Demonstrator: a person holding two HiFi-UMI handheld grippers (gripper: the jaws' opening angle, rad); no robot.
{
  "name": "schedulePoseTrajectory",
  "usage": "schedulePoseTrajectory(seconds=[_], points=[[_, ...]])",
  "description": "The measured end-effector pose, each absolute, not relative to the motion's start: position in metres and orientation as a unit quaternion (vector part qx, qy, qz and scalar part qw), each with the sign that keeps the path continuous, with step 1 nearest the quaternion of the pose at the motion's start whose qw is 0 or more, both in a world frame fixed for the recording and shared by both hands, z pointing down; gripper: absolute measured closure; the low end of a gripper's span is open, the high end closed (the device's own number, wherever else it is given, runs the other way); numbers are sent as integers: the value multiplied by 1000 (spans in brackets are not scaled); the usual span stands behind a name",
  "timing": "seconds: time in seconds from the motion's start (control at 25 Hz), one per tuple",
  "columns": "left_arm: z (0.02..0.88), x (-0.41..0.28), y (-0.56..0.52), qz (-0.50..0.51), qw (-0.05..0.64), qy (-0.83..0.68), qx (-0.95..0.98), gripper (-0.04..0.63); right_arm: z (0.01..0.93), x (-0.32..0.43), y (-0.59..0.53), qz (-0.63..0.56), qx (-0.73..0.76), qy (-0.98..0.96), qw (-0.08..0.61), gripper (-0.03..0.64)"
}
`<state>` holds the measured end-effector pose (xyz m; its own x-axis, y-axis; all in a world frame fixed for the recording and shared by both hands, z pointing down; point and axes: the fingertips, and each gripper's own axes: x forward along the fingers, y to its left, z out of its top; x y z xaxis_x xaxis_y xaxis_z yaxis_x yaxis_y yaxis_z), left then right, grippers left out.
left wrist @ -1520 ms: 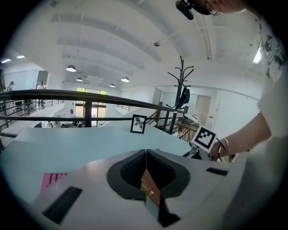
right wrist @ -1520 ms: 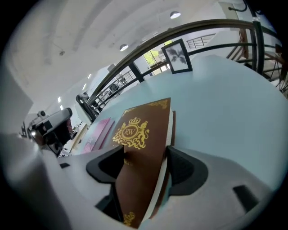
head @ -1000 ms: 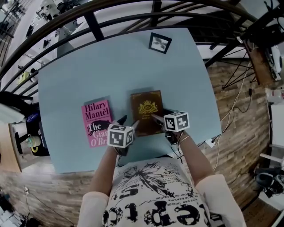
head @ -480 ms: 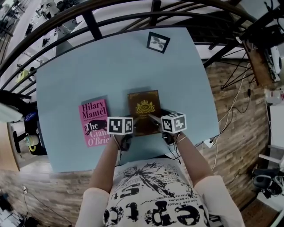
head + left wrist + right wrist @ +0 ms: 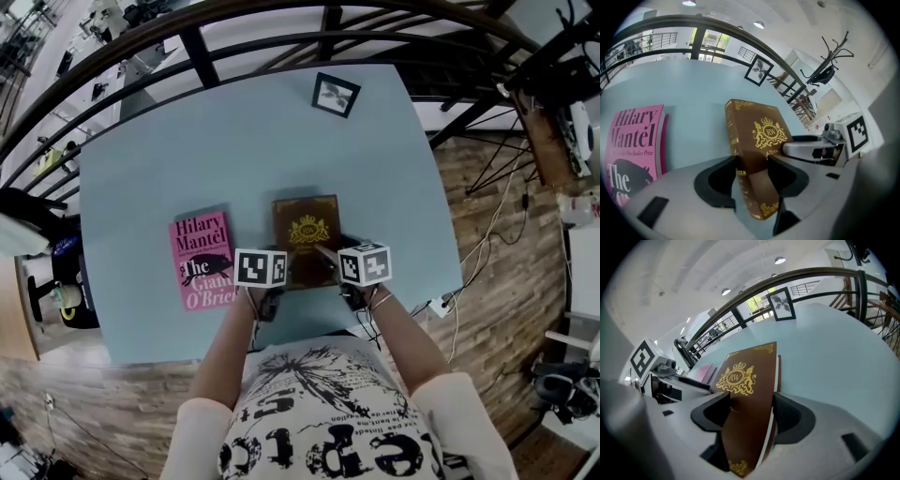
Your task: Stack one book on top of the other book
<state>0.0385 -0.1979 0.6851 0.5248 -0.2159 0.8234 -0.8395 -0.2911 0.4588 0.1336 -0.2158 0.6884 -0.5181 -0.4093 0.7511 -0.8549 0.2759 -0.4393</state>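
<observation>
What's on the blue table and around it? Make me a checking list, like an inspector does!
Surface: light blue table, smooth.
Job's things: brown hardback book with gold crest lies flat; pink paperback book lies flat to its left, apart, not stacked yet.
Clutter: small black-framed picture at the far edge.
Grippers: left gripper has just been closing its jaws, now on the brown book's spine side; right gripper shut on its page side.
Cables: thin cables over the floor, right of the table.
Surroundings: dark curved railing; wooden plank floor.
</observation>
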Motion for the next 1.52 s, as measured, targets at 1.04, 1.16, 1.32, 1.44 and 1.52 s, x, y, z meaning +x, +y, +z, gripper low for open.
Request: schedulePoseTrajectory(seconds=[1.04, 1.16, 1.32, 1.44, 1.52], points=[[585, -166, -171, 276, 393, -460, 747, 400, 605, -64, -192, 417, 377, -788, 250, 360], [594, -186, -162, 272, 403, -457, 745, 401, 608, -89, -187, 421, 368, -789, 255, 360], [599, -213, -157, 269, 408, -460, 741, 403, 614, -116, -182, 423, 361, -789, 260, 360], [606, -231, -155, 270, 416, -460, 736, 403, 620, -134, -181, 424, 358, -788, 266, 360], [613, -239, -154, 272, 424, -458, 733, 403, 627, -142, -180, 428, 357, -785, 271, 360]])
